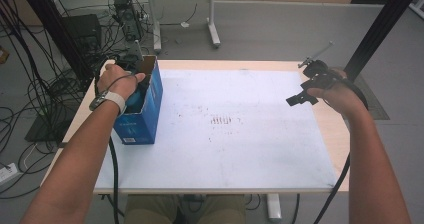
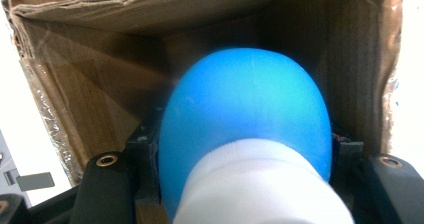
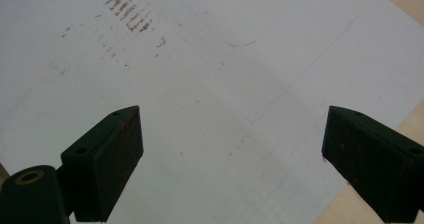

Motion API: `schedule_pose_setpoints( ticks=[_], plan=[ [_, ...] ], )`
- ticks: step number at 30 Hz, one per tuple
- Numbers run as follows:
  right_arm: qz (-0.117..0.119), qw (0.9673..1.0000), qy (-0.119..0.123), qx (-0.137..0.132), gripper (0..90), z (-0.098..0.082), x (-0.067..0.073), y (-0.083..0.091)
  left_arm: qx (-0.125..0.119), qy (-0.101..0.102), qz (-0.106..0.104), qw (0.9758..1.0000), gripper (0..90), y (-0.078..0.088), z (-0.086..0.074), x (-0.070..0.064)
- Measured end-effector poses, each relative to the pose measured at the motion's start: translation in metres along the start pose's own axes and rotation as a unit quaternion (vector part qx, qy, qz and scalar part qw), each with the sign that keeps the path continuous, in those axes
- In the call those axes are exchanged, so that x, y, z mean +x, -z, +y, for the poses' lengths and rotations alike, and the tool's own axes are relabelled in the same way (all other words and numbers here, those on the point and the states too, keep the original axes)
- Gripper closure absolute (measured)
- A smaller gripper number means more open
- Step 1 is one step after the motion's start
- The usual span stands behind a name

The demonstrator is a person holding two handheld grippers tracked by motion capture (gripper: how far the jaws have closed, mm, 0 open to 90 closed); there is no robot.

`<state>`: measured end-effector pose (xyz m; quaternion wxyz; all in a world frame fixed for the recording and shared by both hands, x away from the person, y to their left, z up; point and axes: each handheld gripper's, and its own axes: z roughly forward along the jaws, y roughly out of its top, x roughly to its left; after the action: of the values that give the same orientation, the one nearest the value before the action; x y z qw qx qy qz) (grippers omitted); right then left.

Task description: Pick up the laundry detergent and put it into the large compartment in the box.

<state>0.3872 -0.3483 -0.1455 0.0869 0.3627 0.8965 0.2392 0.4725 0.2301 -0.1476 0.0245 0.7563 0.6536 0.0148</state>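
High view: one blue carton (image 1: 145, 109) stands open-topped on the desk (image 1: 330, 134), which is covered by one white sheet (image 1: 240, 134). The left tool (image 1: 131, 91) reaches down into the carton's mouth, a blue object just showing at it. A white label sits low on the carton's side; its writing is too small to read. The right tool (image 1: 301, 97) hangs well apart from the carton. Rusty smudges mark the sheet between the carton and the right tool.

Left gripper view: one blue-and-white bottle (image 2: 245, 134) is clamped between the narrow jaws, inside the carton's brown walls (image 2: 90, 84).

Right gripper view: the right tool (image 3: 232, 159) stands wide with nothing between its jaws, over the smudged sheet (image 3: 200, 84).
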Motion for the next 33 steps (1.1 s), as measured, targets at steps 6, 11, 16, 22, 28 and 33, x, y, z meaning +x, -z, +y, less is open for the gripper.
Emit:
schedule_pose_setpoints(
  ticks=[6,11,16,22,28,33],
  plan=[
    [0.000,1.0000,0.000,0.000,9.5,-0.0003,0.0002,0.0003,-0.001,0.001,0.001,1.0000,37.1,0.0000,-0.0005,-0.0006],
    [0.000,1.0000,0.000,0.000,9.5,-0.0007,0.0004,0.0004,0.000,0.000,0.001,1.0000,37.1,0.0001,-0.0006,-0.0007],
    [0.000,1.0000,0.000,0.000,9.5,-0.0009,0.0007,0.0004,-0.001,0.000,0.002,1.0000,37.1,0.0000,-0.0007,-0.0013],
    [0.000,1.0000,0.000,0.000,9.5,-0.0012,0.0006,0.0006,-0.001,-0.001,0.002,1.0000,37.0,-0.0001,-0.0009,-0.0015],
    [0.000,1.0000,0.000,-0.001,9.5,-0.0017,0.0006,0.0004,-0.002,0.000,0.002,1.0000,37.1,-0.0003,-0.0009,-0.0018],
    [0.000,1.0000,-0.001,0.000,9.5,-0.0018,0.0008,0.0003,-0.001,-0.002,0.001,1.0000,37.0,0.0000,-0.0008,-0.0003]
  ],
)
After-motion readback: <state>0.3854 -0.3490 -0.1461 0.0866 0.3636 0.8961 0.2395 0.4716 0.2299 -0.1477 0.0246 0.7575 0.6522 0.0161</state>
